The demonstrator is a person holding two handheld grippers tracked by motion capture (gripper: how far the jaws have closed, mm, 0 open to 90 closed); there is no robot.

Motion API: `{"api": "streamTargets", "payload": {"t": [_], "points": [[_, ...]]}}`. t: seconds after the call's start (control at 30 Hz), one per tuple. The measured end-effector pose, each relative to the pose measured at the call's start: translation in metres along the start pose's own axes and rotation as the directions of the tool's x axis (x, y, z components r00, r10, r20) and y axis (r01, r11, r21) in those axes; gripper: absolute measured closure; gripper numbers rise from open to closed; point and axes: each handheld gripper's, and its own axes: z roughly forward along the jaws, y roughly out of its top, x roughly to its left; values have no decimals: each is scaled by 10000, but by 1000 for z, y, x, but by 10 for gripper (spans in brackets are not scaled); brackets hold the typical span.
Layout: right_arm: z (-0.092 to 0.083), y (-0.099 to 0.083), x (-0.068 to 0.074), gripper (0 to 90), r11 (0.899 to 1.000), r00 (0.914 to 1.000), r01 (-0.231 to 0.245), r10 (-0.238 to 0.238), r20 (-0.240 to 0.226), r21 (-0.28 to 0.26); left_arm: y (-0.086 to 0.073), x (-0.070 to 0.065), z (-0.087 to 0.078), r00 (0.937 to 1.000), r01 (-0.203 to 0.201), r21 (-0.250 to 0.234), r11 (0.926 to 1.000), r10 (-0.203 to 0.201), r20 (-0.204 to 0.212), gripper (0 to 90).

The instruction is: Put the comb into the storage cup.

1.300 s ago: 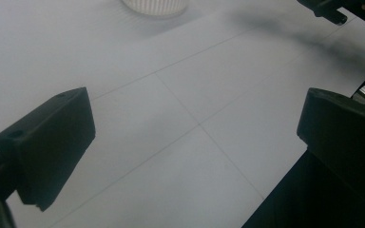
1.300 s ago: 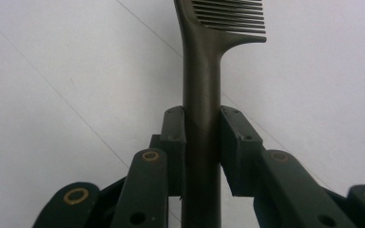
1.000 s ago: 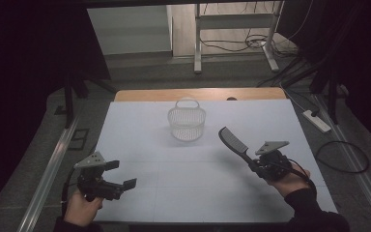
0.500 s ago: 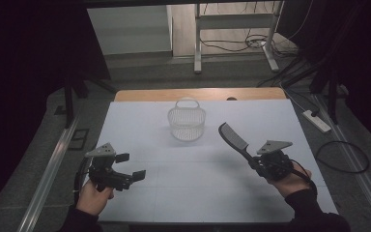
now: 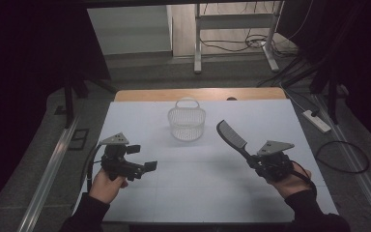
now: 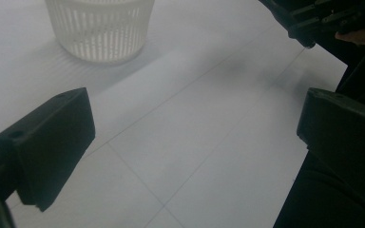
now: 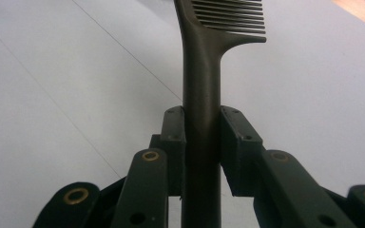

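— What's on the table (image 5: 140, 121)?
— One white slatted basket (image 5: 187, 123) near the far edge; I can't tell whether anything's inside.
— And your grippers?
— My right gripper (image 5: 254, 162) is clamped on the handle of one black comb (image 5: 231, 135). My left gripper (image 5: 141, 157) is spread wide, holding nothing.
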Motion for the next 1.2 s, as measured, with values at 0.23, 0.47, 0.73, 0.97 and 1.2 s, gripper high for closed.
{"api": "streamTargets", "payload": {"t": [0.23,0.47,0.73,0.97,1.2], "points": [[-3,3,4,726,9992,9998,201,-202,-36,-345,12,-2,10,9999,-42,57,10000,41,158,0],[-5,5,9,726,9978,9994,335,-340,-87,-575,19,0,22,9993,27,116,9999,-32,381,0],[-6,7,14,726,9961,9987,460,-474,-168,-759,31,-4,31,9986,-145,97,9998,140,517,0],[-5,8,19,726,9944,9979,578,-601,-236,-886,40,-8,41,9971,-260,139,9996,249,715,0],[-5,10,24,726,9915,9965,766,-797,-257,-1047,48,-9,50,9965,-234,179,9996,218,810,0]]}}
